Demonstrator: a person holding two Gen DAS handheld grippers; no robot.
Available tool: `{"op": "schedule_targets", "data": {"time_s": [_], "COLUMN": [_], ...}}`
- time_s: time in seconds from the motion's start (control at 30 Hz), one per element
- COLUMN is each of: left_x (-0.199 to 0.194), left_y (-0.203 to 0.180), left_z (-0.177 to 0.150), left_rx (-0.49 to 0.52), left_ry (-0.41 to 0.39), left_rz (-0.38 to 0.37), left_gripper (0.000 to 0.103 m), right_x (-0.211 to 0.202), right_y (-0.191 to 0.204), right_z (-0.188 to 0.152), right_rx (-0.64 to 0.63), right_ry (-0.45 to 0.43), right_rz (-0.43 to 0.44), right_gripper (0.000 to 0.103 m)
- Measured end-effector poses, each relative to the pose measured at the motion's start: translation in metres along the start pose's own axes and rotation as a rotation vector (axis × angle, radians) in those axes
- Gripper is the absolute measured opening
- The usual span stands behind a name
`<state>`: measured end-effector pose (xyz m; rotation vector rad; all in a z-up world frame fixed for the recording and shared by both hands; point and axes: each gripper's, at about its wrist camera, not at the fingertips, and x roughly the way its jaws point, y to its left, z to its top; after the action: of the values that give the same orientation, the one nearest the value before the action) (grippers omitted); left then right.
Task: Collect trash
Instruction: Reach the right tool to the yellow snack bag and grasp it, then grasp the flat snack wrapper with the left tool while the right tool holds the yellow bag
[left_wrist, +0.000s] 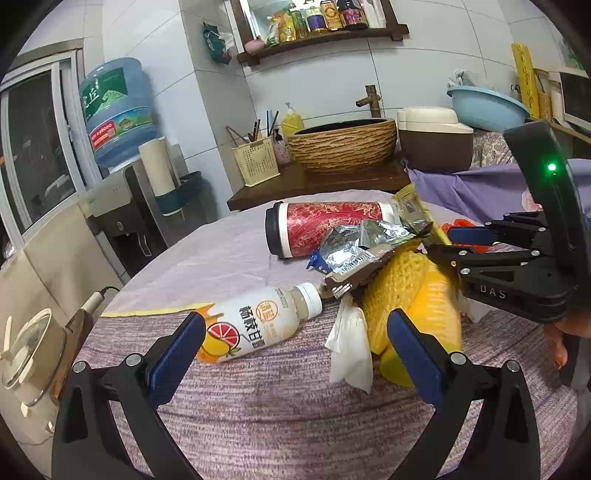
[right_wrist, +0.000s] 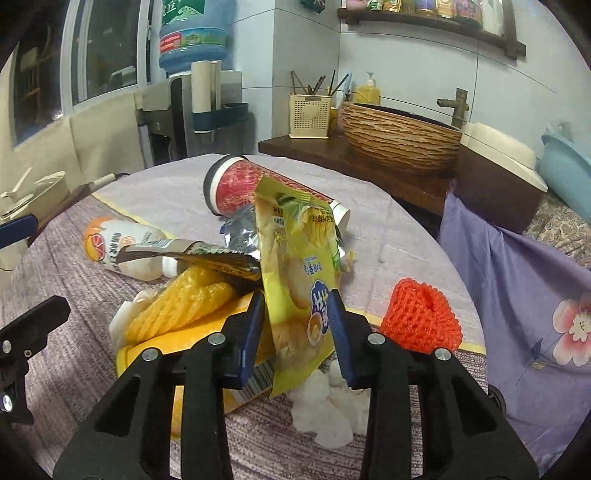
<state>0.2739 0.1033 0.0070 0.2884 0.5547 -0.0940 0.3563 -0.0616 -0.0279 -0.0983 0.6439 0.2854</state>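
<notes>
My right tool (right_wrist: 297, 317) is clenched on the crinkled yellow foil snack bag (right_wrist: 295, 273), standing upright between its pads above the tabletop (right_wrist: 388, 236). I'd lift straight up so it clears the yellow foam net (right_wrist: 181, 302) beside it. My left tool (left_wrist: 295, 354) hangs released.

**Stuff I can't make out from here**

Yellow snack bag (right_wrist: 295, 273) covers my right tongs' (right_wrist: 297, 325) gap, so contact's unclear. Tumbler's (right_wrist: 236, 188) far end sits behind it. Shelf bottles (left_wrist: 325, 16) are cropped, labels unreadable.
</notes>
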Motion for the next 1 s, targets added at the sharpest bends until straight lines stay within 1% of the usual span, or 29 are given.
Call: {"op": "schedule_targets", "data": {"time_s": [0.03,0.07,0.1,0.23,0.4,0.47,0.5,0.57,0.6,0.67,0.7,0.77,0.8,0.83,0.87,1.0], "left_x": [0.004,0.008,0.013,0.028,0.045,0.051,0.055,0.060,0.063,0.067,0.067,0.063,0.060,0.056,0.053,0.042], "left_y": [0.000,-0.001,-0.002,-0.009,-0.016,-0.019,-0.021,-0.025,-0.028,-0.029,-0.030,-0.031,-0.031,-0.030,-0.030,-0.026], "left_z": [0.002,0.004,0.006,0.011,0.018,0.021,0.022,0.023,0.023,0.022,0.021,0.020,0.020,0.020,0.020,0.023], "left_rx": [0.004,0.011,0.022,0.063,0.099,0.114,0.121,0.133,0.141,0.136,0.130,0.123,0.119,0.110,0.103,0.064], "left_ry": [0.004,0.009,0.016,0.031,0.050,0.062,0.067,0.078,0.088,0.106,0.106,0.088,0.076,0.067,0.061,0.029], "left_rz": [-0.003,-0.007,-0.014,-0.019,-0.051,-0.063,-0.075,-0.106,-0.114,-0.131,-0.129,-0.121,-0.125,-0.130,-0.129,-0.119], "left_gripper": [0.096,0.095,0.094,0.087,0.079,0.068,0.065,0.049,0.045,0.027,0.027,0.020,0.018,0.010,0.009,0.008], "right_x": [0.002,0.003,0.004,0.004,-0.009,-0.014,-0.015,-0.021,-0.025,-0.031,-0.035,-0.041,-0.044,-0.046,-0.048,-0.056], "right_y": [0.000,-0.001,-0.002,-0.012,-0.027,-0.030,-0.031,-0.031,-0.032,-0.033,-0.034,-0.037,-0.037,-0.038,-0.039,-0.040], "right_z": [0.002,0.003,0.004,0.006,0.005,0.004,0.004,0.002,0.001,-0.002,-0.004,-0.007,-0.008,-0.009,-0.010,-0.014], "right_rx": [0.001,0.000,-0.003,0.010,0.034,0.039,0.038,0.028,0.022,0.021,0.024,0.020,0.018,0.018,0.023,0.039], "right_ry": [0.002,0.000,-0.004,-0.017,-0.058,-0.063,-0.067,-0.083,-0.090,-0.102,-0.111,-0.127,-0.135,-0.140,-0.141,-0.161], "right_rz": [-0.006,-0.015,-0.026,-0.053,-0.062,-0.055,-0.053,-0.054,-0.056,-0.051,-0.045,-0.046,-0.049,-0.049,-0.042,-0.031], "right_gripper": [0.022,0.019,0.014,0.008,0.007,0.006,0.006,0.006,0.006,0.006,0.006,0.006,0.006,0.006,0.006,0.006]}}
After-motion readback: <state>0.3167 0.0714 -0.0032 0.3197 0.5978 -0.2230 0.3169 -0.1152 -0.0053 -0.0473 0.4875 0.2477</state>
